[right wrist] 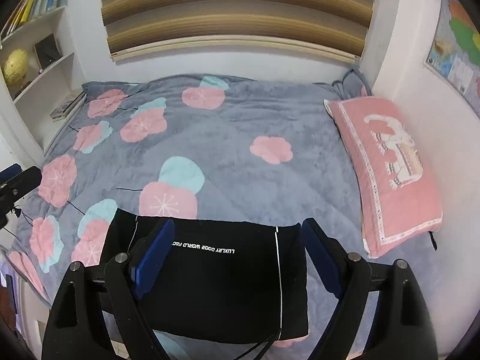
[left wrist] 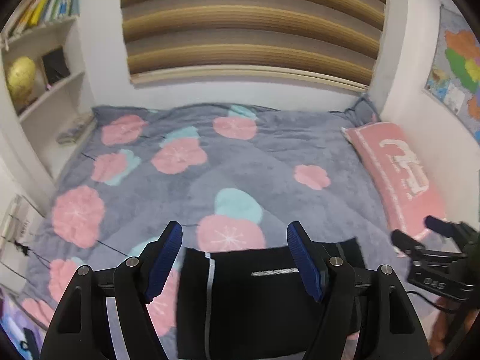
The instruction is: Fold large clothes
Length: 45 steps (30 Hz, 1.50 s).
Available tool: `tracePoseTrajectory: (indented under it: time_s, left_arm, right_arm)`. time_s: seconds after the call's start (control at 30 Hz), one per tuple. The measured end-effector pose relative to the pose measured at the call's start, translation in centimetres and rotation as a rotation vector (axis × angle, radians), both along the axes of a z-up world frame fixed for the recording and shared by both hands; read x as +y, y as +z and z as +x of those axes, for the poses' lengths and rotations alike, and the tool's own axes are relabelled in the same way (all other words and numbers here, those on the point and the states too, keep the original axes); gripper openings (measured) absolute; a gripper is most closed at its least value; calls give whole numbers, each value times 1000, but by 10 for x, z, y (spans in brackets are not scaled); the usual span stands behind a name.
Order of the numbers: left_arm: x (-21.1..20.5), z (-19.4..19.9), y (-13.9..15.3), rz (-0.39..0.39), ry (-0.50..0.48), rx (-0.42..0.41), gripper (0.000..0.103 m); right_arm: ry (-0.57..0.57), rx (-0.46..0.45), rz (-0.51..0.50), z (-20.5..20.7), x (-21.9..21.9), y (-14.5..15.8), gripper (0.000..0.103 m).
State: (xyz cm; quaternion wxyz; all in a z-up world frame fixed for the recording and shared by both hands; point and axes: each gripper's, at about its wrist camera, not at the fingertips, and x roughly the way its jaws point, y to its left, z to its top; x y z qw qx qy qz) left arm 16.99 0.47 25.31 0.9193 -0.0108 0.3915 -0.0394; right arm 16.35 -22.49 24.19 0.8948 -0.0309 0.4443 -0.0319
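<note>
A black garment (right wrist: 216, 273) lies folded into a flat block on the near part of the bed, on a gray blanket (right wrist: 270, 114) with pink and blue flowers. The left gripper (left wrist: 235, 258) and the right gripper (right wrist: 238, 258) both hang above it with their blue fingers spread wide apart, holding nothing. A pink pillow (right wrist: 390, 174) lies along the wall on the right side of the bed, just beside the garment, and a bookshelf (left wrist: 48, 96) with a gold globe (left wrist: 21, 78) stands on the left.

Black garment (right wrist: 210, 279) folded into flat rectangle, white lettering, thin white stripes
</note>
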Motion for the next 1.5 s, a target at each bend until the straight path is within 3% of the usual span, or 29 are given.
tracePoseTrajectory:
  time_s: [0.13,0.63,0.93,1.1,1.5]
  left_arm:
    - [0,-6,3,79,54,-48,73]
    - [-3,-1,-44,98,50,65,73]
    - [-12,-6,-47,176,45,38,73]
    - [-11,-4,-52,151,40,65,73]
    - [-5,6,-65,178,74,108,73]
  right_arm:
    - [4,-6,9,0,7,1,89]
    - [-3,143,27,10,4,-55,89]
    - [-6,152,20,5,1,-65,89]
    - [-2,164,24,5,-1,-69,89]
    - [-18,180,30,8,-9,-77,89]
